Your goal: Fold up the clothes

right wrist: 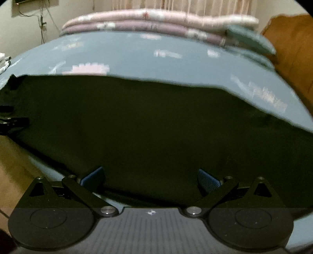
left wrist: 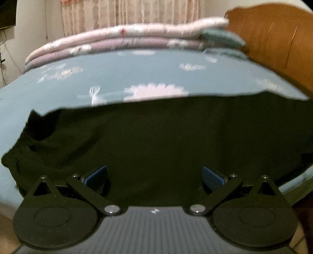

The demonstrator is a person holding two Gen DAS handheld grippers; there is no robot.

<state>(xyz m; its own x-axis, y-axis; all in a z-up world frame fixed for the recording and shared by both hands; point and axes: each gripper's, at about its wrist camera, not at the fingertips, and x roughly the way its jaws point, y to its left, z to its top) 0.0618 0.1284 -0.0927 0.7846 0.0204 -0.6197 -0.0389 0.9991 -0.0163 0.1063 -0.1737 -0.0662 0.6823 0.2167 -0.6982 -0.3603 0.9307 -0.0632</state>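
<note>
Lying flat on the bed (left wrist: 176,58), a dark garment (left wrist: 156,136) filled the middle of both wrist views, spread over a blue floral sheet (right wrist: 137,50). Left hand-held gripper (left wrist: 154,175) hovered at the garment's near edge, blue pads (left wrist: 96,174) wide apart, nothing between them. Right hand-held gripper (right wrist: 150,176) sat the same way, pads (right wrist: 207,179) spread, empty. Folded pink and purple quilts (left wrist: 117,39) were stacked at 12 o'clock, a teal pillow (left wrist: 223,37) at 1 o'clock beside them. Wooden headboard (left wrist: 273,39) was at 2 o'clock. Curtain (left wrist: 127,13) hung behind. Both views blurry.
</note>
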